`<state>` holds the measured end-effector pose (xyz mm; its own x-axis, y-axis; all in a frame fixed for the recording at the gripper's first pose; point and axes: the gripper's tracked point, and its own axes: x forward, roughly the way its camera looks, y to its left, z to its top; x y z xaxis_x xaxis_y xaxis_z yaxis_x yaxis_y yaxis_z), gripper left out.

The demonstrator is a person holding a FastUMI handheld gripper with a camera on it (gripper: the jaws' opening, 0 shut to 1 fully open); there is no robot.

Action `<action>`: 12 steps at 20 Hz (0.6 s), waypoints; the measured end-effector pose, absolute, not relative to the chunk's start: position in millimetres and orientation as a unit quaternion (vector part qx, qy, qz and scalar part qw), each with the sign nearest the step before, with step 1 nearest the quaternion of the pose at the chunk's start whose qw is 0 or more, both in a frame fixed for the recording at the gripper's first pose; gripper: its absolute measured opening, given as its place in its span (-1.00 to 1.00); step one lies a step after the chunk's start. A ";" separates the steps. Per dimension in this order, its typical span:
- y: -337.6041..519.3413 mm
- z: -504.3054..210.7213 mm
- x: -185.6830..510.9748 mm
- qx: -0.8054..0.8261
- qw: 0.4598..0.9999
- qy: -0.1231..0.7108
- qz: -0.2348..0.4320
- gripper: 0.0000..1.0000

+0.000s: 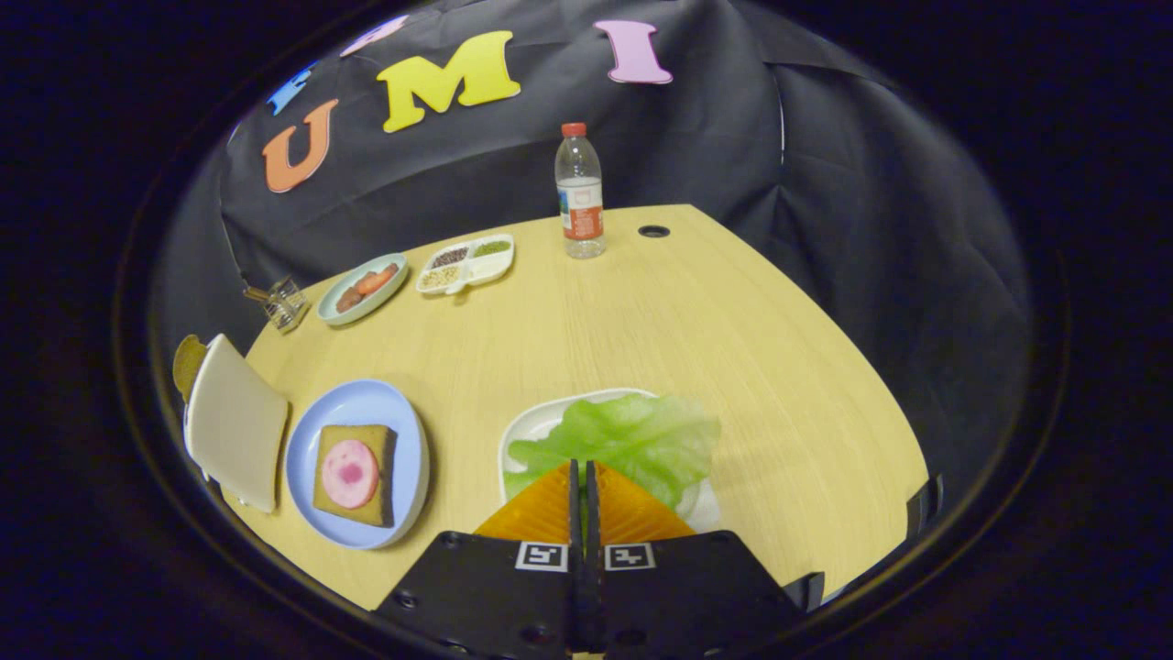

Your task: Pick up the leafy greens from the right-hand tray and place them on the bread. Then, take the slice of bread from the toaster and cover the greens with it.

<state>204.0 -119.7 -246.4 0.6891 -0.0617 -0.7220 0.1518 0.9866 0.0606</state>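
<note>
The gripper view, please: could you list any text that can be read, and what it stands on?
Bottle label: print too small and blurred to read.
Gripper, fingers closed with tips at the greens: two square coded markers, no words.
Nothing else bears text.

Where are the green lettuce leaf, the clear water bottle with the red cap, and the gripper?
green lettuce leaf (632, 440): gripper view, middle of the leaf, just ahead of the fingers.
clear water bottle with the red cap (579, 197): gripper view, its label.
gripper (582, 477): gripper view, between its closed fingertips.
</note>
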 end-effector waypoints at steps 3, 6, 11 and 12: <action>-108.3 -231.6 196.9 0.062 0.922 0.377 -0.055 -1.00; -90.7 -215.9 193.0 0.073 0.928 0.362 -0.043 -1.00; -76.8 -205.3 189.1 0.043 0.938 0.339 -0.050 -1.00; -82.0 -210.5 186.9 0.035 0.937 0.343 -0.061 -1.00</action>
<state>186.9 -82.0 -210.5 0.7572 -0.0903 -0.6469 0.1390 0.9900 0.0245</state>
